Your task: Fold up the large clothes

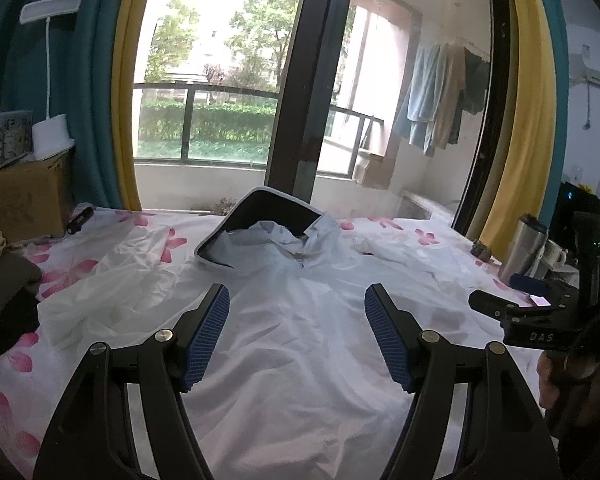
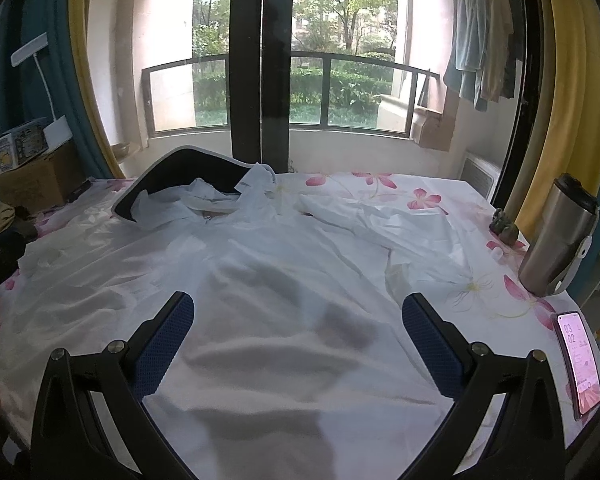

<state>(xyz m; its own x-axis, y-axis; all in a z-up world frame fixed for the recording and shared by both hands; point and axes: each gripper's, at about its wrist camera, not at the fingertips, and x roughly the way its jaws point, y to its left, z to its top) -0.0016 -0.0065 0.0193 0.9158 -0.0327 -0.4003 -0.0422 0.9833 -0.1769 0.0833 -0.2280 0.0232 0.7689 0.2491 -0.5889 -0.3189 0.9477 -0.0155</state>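
Left wrist view shows the white shirt [image 1: 292,340] spread on the flowered sheet [image 1: 100,264], collar away. Both the left gripper [image 1: 297,336] and right gripper [image 2: 298,344] hover spread apart, holding nothing. Best pinch one sleeve [image 2: 384,224] firmly and fold inward.

Both wrist views low, facing window [image 1: 228,80]

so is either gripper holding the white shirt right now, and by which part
Nothing is held. The left gripper and the right gripper both hang open above the white shirt, with no cloth between the fingers.
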